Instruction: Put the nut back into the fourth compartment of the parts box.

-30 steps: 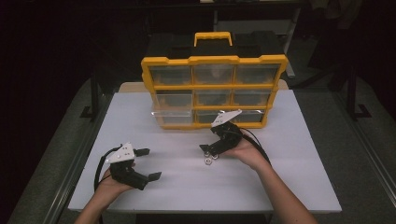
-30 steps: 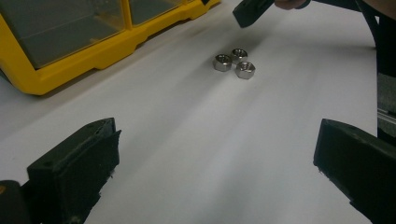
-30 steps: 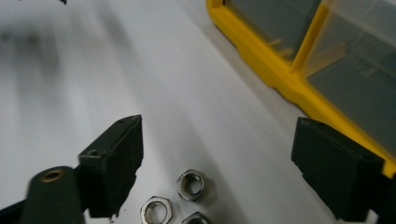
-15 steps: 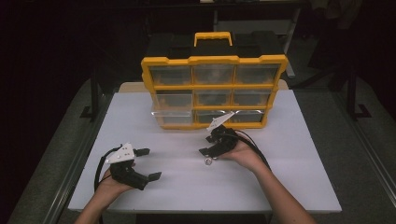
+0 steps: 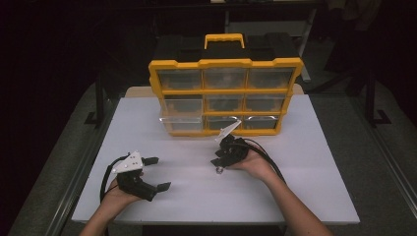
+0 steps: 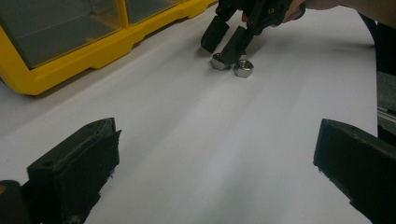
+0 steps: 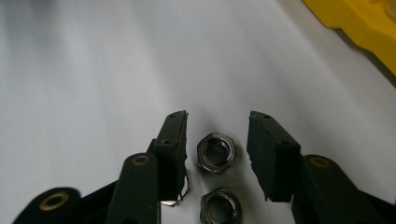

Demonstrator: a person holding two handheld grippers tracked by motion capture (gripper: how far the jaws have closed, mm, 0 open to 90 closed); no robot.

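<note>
Steel hex nuts, at least two and perhaps a third half hidden under a jaw, lie flat on the white tabletop (image 5: 275, 196) in front of the yellow organizer case (image 5: 225, 96), holes facing up. Right gripper (image 7: 217, 154) is tipped down over them. In the right gripper view the farther nut (image 7: 216, 153) sits squarely between the two jaws, a clear gap on each side; the pads do not yet press on it. Those jaws have just been closing and now stand narrowed around the nut, not gripping.

The nearer nut (image 7: 221, 208) lies just behind the first, toward the gripper's body, close to it but, as far as I can tell, not touching. A sliver of bright metal shows under the left-hand jaw of that view; cannot say what it is.

Key relation: the target nut is centred on the closing line, flat faces roughly toward the pads. A nut has no long axis to speak of; squeeze should meet it across the flats. Judgement: risk is the neighbouring nut being nudged or caught as the jaws finish closing.

Left gripper (image 5: 155, 173) rests low on the tabletop well to the left, jaws wide open and empty. From the left gripper view the nuts (image 6: 233, 65) lie far ahead. Right hand is the nearer by a wide margin.
</note>
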